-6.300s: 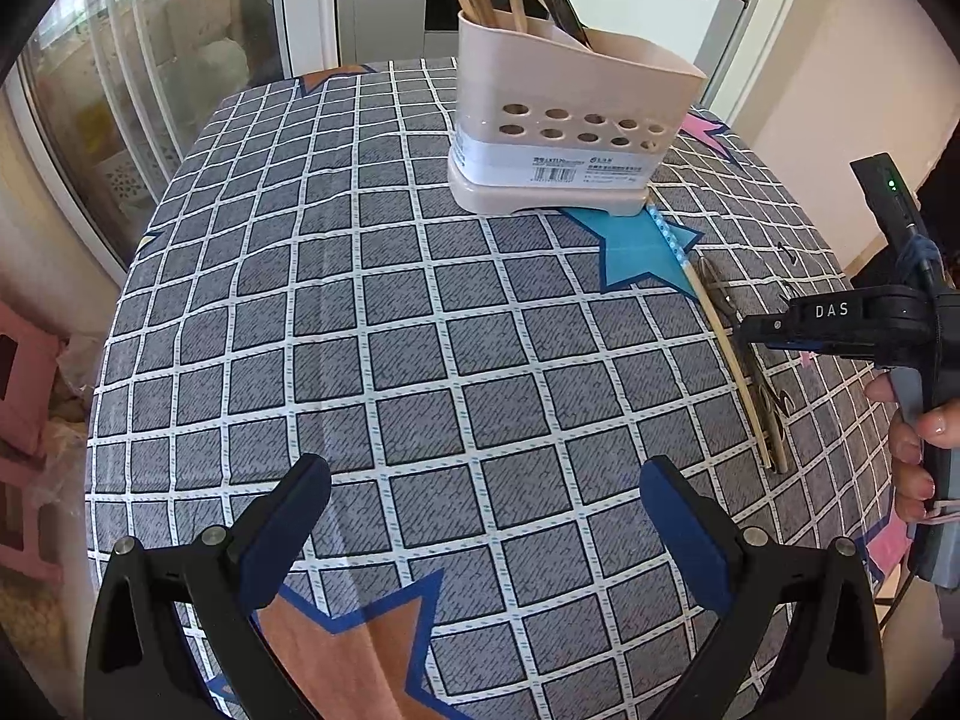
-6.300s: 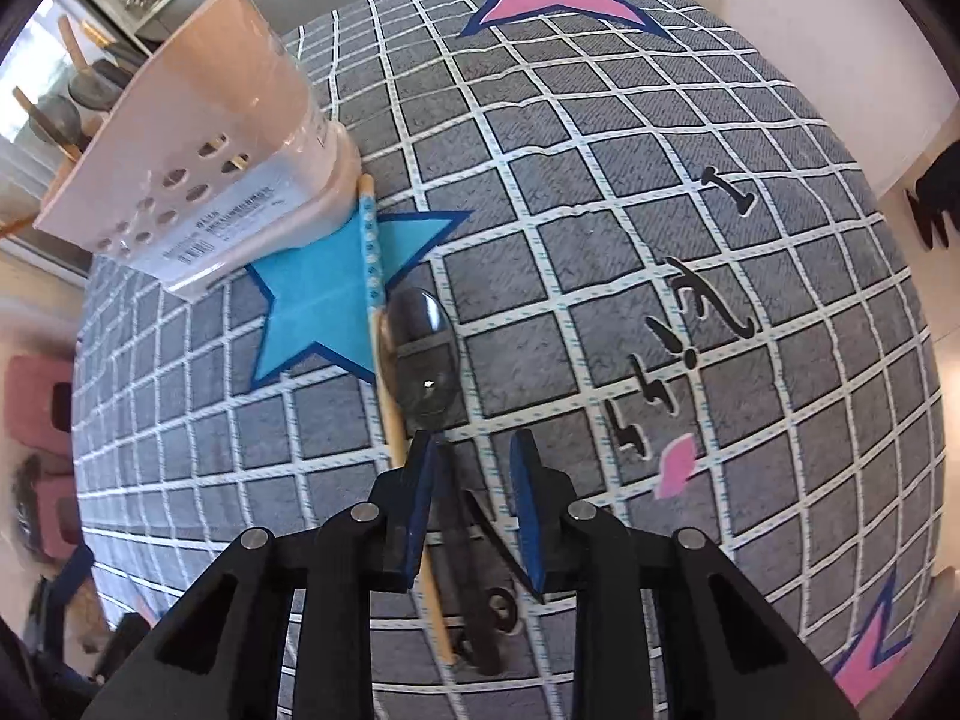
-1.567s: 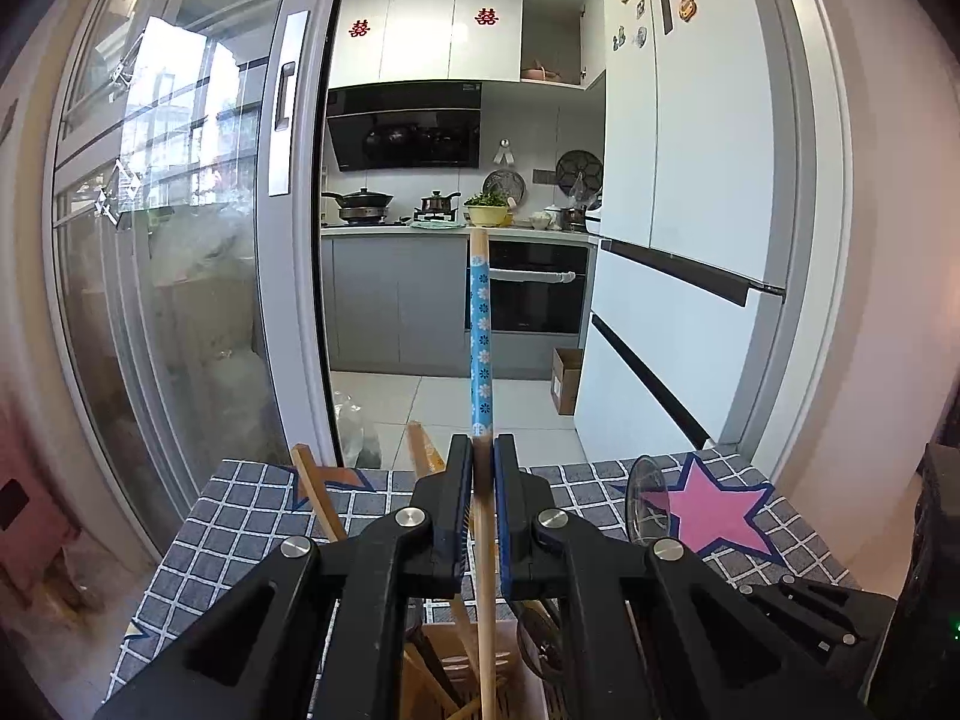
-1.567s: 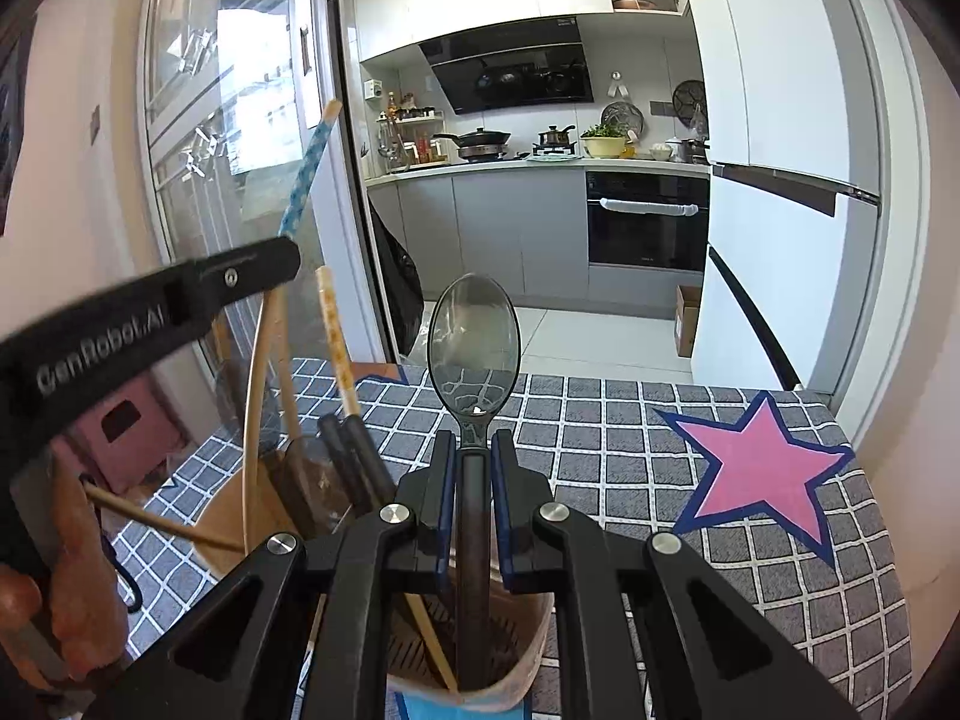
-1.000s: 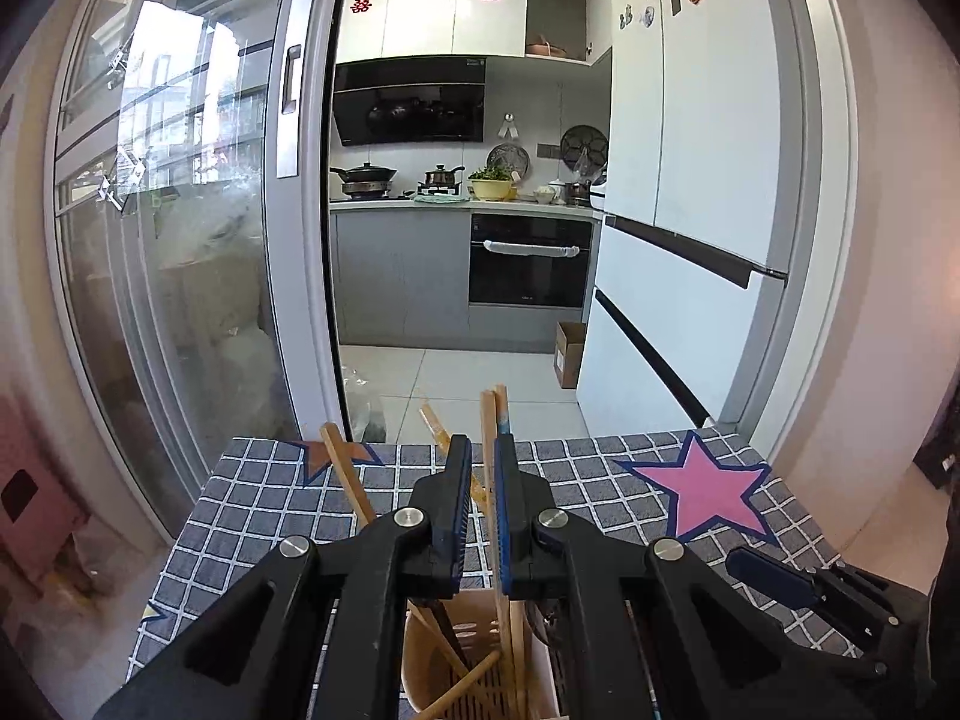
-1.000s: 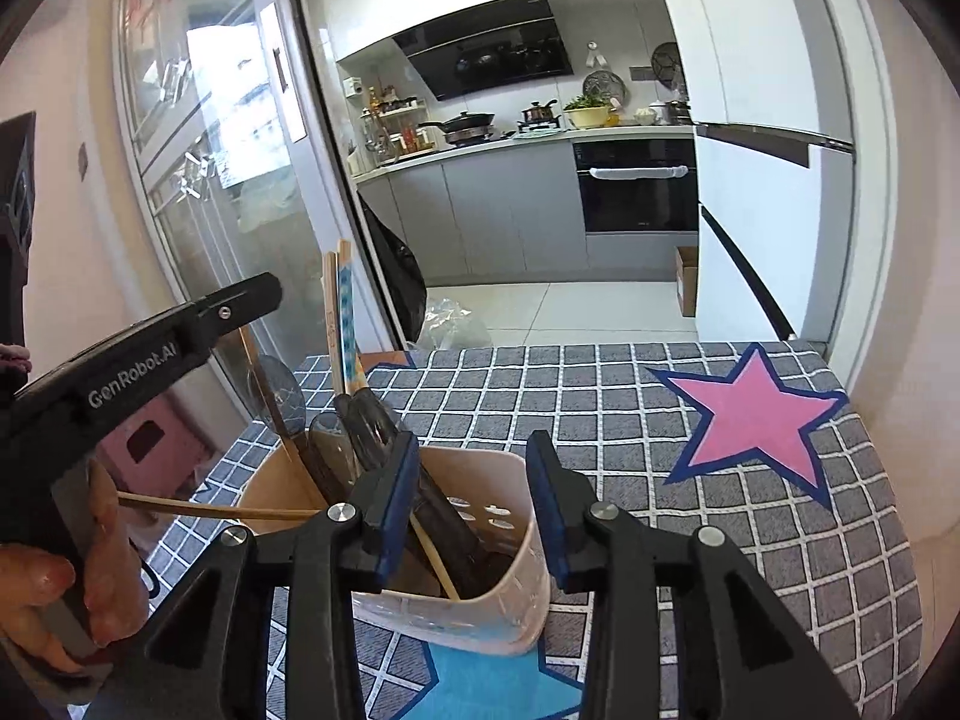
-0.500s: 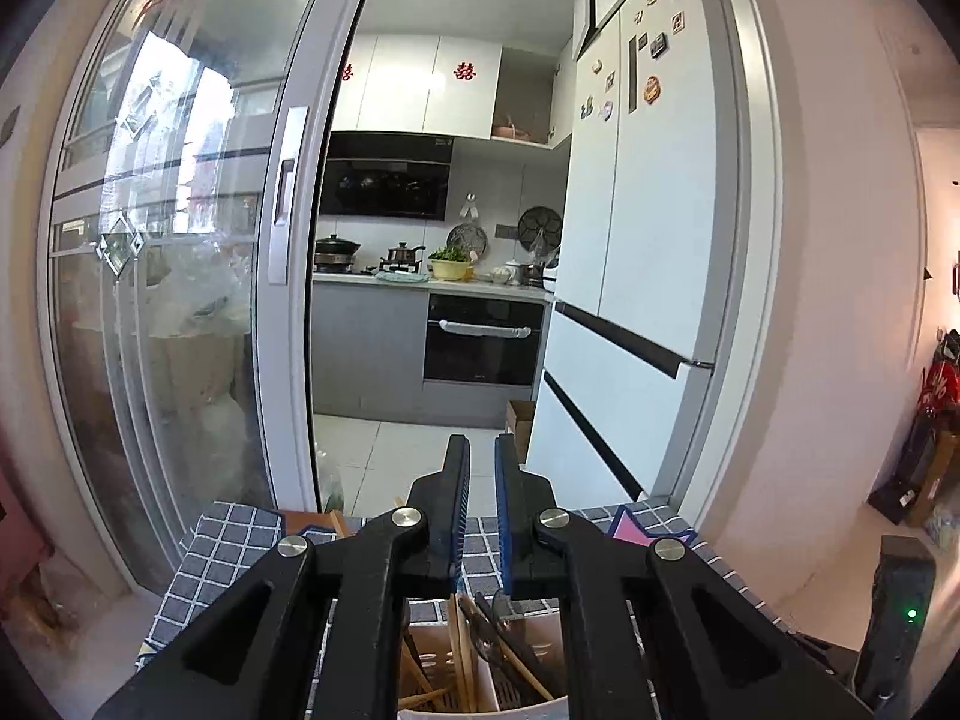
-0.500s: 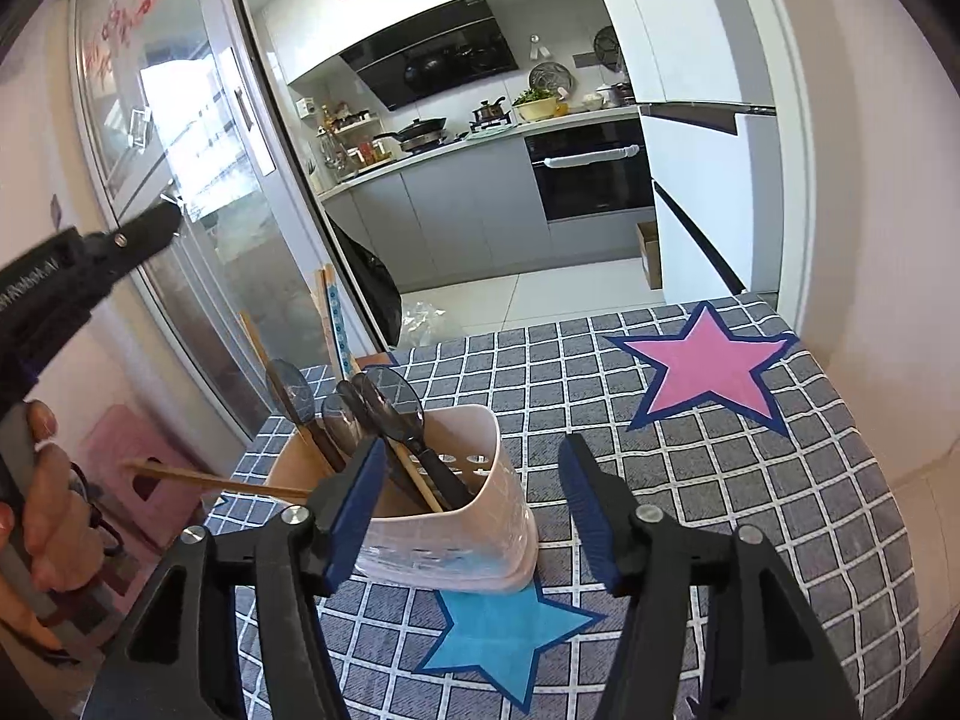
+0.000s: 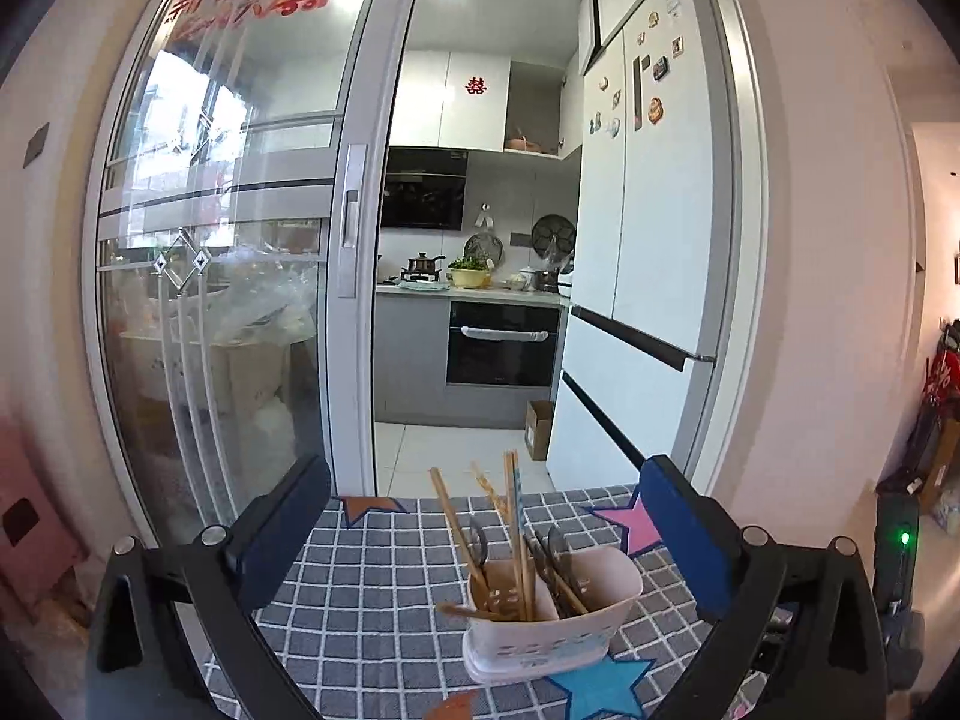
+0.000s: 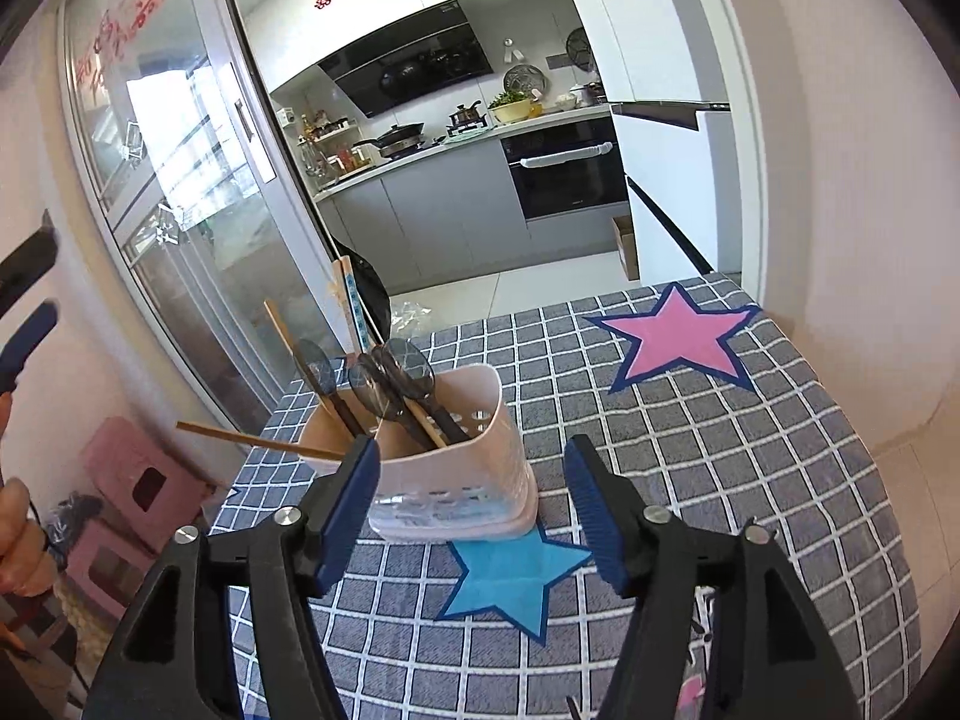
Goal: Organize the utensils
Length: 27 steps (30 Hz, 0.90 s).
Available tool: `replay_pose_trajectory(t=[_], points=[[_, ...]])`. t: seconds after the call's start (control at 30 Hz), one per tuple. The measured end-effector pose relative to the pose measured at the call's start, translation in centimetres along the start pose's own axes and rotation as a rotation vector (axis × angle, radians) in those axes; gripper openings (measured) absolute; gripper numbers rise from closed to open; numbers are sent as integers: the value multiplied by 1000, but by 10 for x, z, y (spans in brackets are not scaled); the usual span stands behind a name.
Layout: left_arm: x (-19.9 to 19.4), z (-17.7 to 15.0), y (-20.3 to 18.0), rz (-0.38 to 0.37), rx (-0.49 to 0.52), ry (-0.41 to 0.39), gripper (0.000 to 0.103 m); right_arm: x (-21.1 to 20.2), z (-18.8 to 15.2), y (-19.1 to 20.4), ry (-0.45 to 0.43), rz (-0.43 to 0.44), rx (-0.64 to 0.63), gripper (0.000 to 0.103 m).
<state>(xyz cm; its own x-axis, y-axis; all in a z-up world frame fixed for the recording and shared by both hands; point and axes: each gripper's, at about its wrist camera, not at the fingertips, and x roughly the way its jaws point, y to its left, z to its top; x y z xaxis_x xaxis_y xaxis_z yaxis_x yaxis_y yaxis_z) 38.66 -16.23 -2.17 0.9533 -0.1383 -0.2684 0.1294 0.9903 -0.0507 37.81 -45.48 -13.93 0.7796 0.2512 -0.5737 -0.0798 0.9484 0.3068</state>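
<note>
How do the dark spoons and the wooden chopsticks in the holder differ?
The spoons are dark with broad oval bowls pointing up; the chopsticks are thin, pale wooden sticks, one with a blue patterned end. The spoons stay close to the rim, while the chopsticks rise higher, and one chopstick juts sideways over the rim. All stand in the same utensil holder.

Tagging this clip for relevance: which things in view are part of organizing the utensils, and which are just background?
Part of the job:
- utensil holder
- dark spoons standing in it
- chopsticks in it
- left gripper and right gripper, both open and empty

Just background:
- checked tablecloth
- pink stools
- fridge
- oven
</note>
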Motion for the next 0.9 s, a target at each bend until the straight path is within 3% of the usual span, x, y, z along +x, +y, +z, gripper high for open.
replay_pose_trajectory(t=[0.27, 0.3, 0.33, 0.37, 0.53, 0.7, 0.9], points=[[-1, -68, 6, 63, 35, 166, 103, -18, -33, 20, 19, -64, -30, 83], [2, -80, 6, 65, 28, 201, 103, -18, -39, 22, 25, -84, -29, 86], [3, -90, 7, 69, 20, 222, 103, -19, -45, 24, 32, -99, -26, 98], [2, -103, 8, 79, 13, 247, 103, -20, -52, 25, 31, -113, -22, 102], [8, -155, 1, 89, 27, 348, 103, -26, -86, 32, 40, -201, -45, 103], [0, -185, -5, 89, 35, 382, 103, -32, -114, 33, 38, -270, -48, 103], [-15, -198, 1, 131, 24, 361, 103, -38, -135, 28, 7, -308, -43, 103]])
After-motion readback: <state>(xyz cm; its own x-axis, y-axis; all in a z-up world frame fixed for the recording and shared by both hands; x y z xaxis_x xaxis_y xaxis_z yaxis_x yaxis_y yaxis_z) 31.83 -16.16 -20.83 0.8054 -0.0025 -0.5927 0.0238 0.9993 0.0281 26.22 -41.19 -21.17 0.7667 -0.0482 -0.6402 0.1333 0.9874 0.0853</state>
